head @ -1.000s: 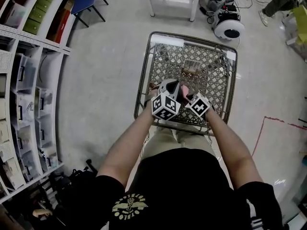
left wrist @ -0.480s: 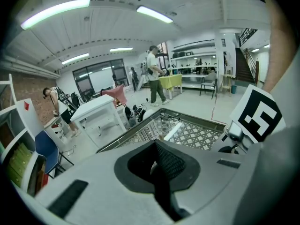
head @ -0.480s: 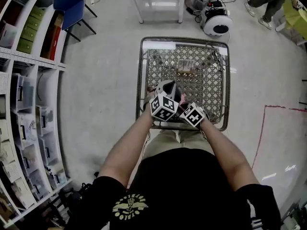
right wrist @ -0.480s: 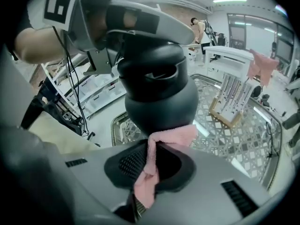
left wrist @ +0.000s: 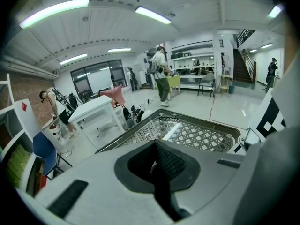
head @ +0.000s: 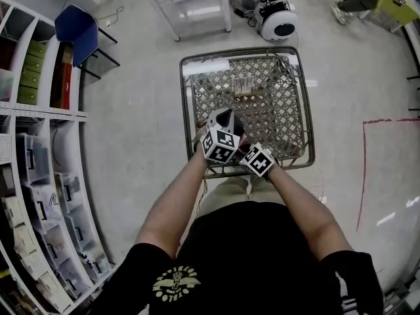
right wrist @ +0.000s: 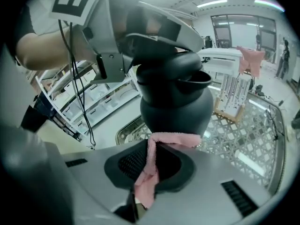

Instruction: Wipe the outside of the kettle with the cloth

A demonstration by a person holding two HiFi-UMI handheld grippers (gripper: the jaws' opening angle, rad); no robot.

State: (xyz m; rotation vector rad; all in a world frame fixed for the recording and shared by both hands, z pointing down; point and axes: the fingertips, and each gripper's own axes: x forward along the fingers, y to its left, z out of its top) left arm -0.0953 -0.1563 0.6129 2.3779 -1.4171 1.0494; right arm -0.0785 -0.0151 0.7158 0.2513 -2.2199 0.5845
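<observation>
Pinched narrow in the right gripper: a pink fringed cloth, free edge touching the belly of the dark grey rounded kettle just ahead of the jaws. Hung by its top from the left gripper, clamped shut. Press the cloth flat, sweep round the belly, hold the left steady. Contact visible only in the right gripper view; in the left gripper view, merely closed jaws and the wire-mesh cart beyond.

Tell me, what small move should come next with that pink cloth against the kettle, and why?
Probably drag the cloth sideways around the kettle. The right hand-held gripper pinches the cloth, its edge lying against the kettle's lower side, while the left hand-held gripper holds the kettle up over the wire cart.
</observation>
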